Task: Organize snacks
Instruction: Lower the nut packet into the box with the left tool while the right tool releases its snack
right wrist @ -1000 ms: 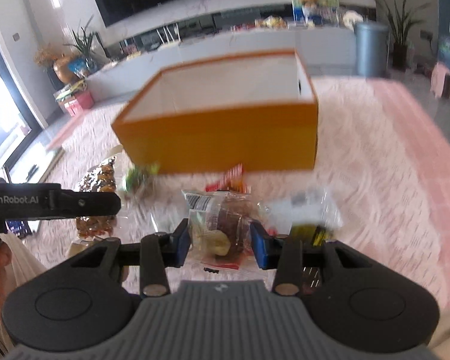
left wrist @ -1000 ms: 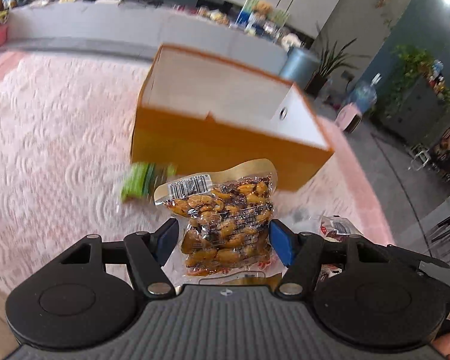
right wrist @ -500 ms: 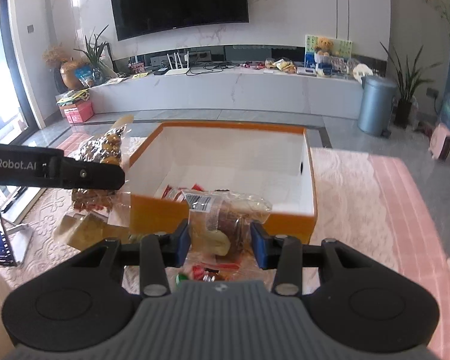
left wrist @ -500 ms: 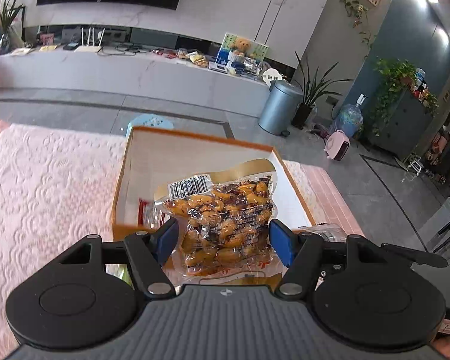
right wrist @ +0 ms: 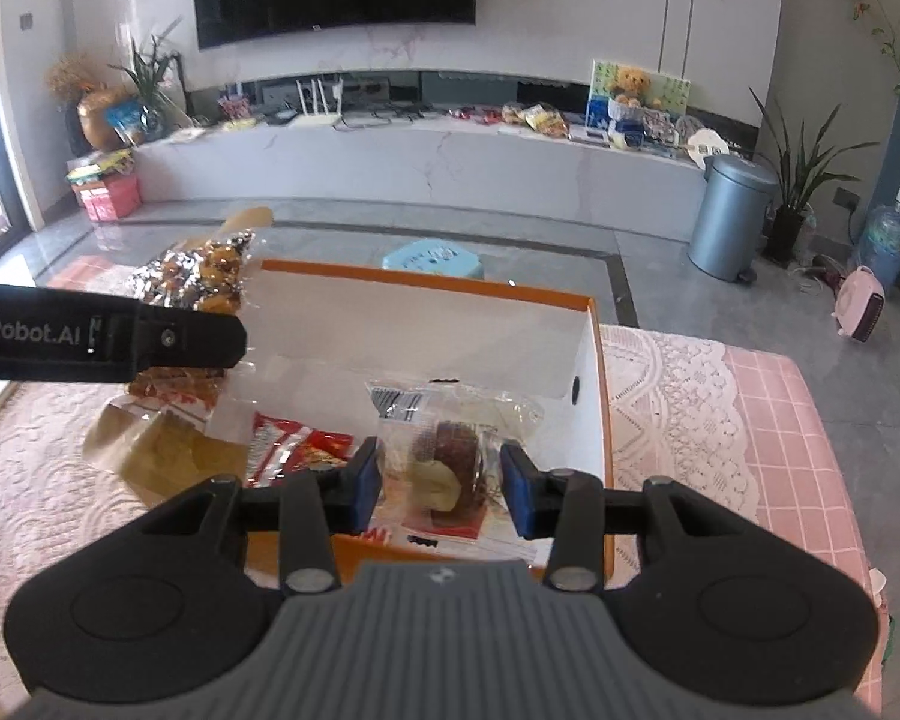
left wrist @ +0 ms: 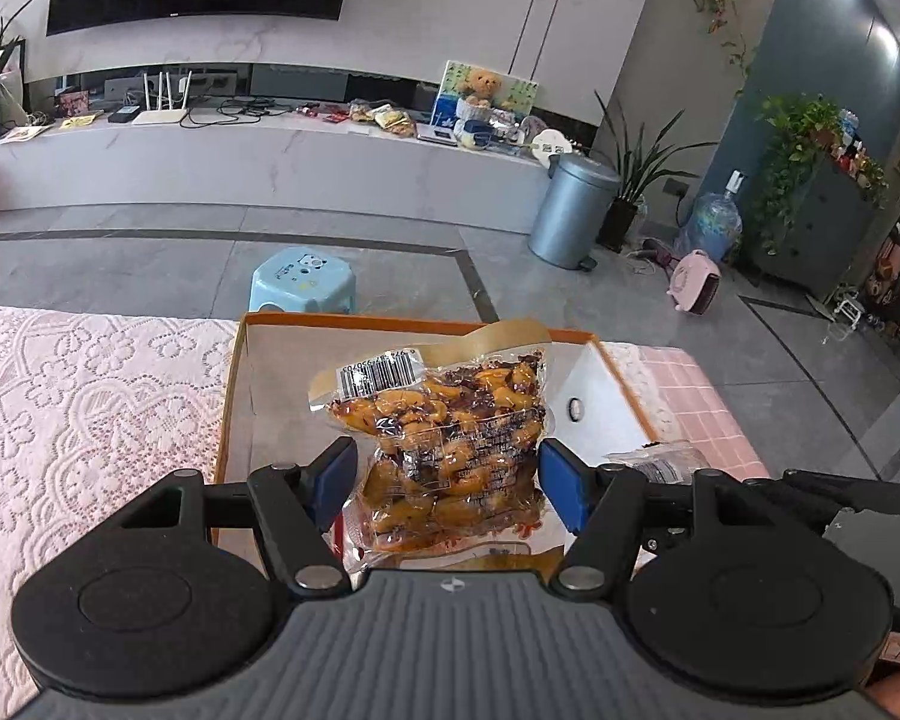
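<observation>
My left gripper [left wrist: 444, 483] is clamped on a clear plastic pouch of orange-brown nuts [left wrist: 450, 438] with a barcode label at its top, and the pouch hangs over the near-left part of the orange cardboard box with a white inside [left wrist: 234, 396]. My right gripper [right wrist: 442, 486] is closed on a small clear packet with a dark brown snack in it [right wrist: 450, 450], held above the box's near wall (its lower end hangs just outside, I think). A red-and-white wrapper [right wrist: 294, 444] already lies on the box floor by the near-left corner. The box stands on a bench covered with a pink lace cloth [left wrist: 72, 420], close to its far edge.
</observation>
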Motion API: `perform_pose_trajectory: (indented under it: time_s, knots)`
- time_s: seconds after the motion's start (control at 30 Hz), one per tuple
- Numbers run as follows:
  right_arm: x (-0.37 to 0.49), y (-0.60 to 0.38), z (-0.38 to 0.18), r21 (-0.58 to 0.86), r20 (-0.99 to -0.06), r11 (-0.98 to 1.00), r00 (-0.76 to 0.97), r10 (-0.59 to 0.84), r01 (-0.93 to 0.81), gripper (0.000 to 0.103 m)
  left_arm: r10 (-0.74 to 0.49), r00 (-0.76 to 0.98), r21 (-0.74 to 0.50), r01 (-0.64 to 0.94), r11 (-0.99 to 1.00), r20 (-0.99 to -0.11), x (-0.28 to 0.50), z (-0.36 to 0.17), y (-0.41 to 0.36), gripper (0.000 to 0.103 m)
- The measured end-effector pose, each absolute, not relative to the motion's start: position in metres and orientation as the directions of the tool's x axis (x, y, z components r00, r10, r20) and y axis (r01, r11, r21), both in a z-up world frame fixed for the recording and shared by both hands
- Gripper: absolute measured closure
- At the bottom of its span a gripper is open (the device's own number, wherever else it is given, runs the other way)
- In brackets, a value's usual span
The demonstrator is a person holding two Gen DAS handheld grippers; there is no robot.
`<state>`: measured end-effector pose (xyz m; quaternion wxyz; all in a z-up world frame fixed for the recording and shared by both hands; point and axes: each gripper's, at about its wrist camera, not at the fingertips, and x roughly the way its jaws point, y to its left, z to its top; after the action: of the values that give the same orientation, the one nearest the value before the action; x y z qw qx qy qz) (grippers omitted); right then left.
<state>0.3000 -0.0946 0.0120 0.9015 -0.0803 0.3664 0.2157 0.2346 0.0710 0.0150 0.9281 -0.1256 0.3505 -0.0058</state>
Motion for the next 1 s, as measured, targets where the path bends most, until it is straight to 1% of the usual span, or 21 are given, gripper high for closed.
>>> perform_pose_trajectory:
  time_s: [0.23, 0.4, 0.53, 0.8, 1.0]
  knots:
    - [0.331, -0.076, -0.021, -0.022, -0.759, 0.905, 0.597, 0.261, -0.424, 0.063, -0.056, 0.713, -0.164, -0.083, 0.983, -0.699, 0.253, -0.014, 0.074, 0.027]
    - [0.347, -0.065, -0.045, -0.015, -0.807, 0.908, 0.541, 0.236, -0.419, 0.063, -0.051, 0.67, -0.147, -0.088, 0.985, -0.74, 0.262, -0.031, 0.074, 0.027]
    - [0.358, -0.057, -0.058, -0.014, -0.835, 0.905, 0.503, 0.223, -0.425, 0.063, -0.01, 0.653, -0.103, -0.104, 0.989, -0.757, 0.268, -0.04, 0.074, 0.027]
    - [0.371, -0.053, -0.072, 0.034, -0.878, 0.912, 0.423, 0.223, -0.41, 0.062, -0.024, 0.611, -0.113, -0.108, 0.988, -0.792, 0.276, -0.05, 0.079, 0.027]
    - [0.375, -0.049, -0.073, 0.045, -0.891, 0.913, 0.397, 0.22, -0.405, 0.062, -0.021, 0.615, -0.109, -0.106, 0.988, -0.789, 0.277, -0.05, 0.078, 0.026]
